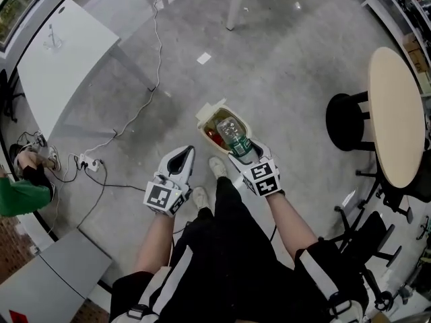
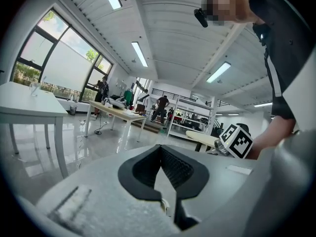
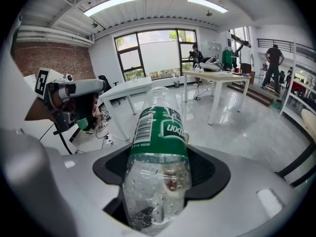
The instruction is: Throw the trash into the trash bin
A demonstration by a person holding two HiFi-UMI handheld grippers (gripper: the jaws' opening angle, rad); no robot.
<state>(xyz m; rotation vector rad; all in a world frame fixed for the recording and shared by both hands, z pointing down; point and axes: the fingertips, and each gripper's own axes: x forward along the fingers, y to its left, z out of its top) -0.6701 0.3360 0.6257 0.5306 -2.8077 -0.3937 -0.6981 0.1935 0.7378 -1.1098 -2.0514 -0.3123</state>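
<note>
While the right gripper (image 1: 241,155) clamps the green-label bottle (image 1: 231,134) over the open trash bin (image 1: 202,118) at frame centre and the left gripper (image 1: 186,152) sits closed and empty lower left, an off-centre release risks the bottle clipping the rim and bouncing onto the floor (image 1: 289,66).

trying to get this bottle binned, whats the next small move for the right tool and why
Probably open the right tool: it grips the plastic bottle, which in the head view hangs over the open trash bin, so it should drop in.
</note>
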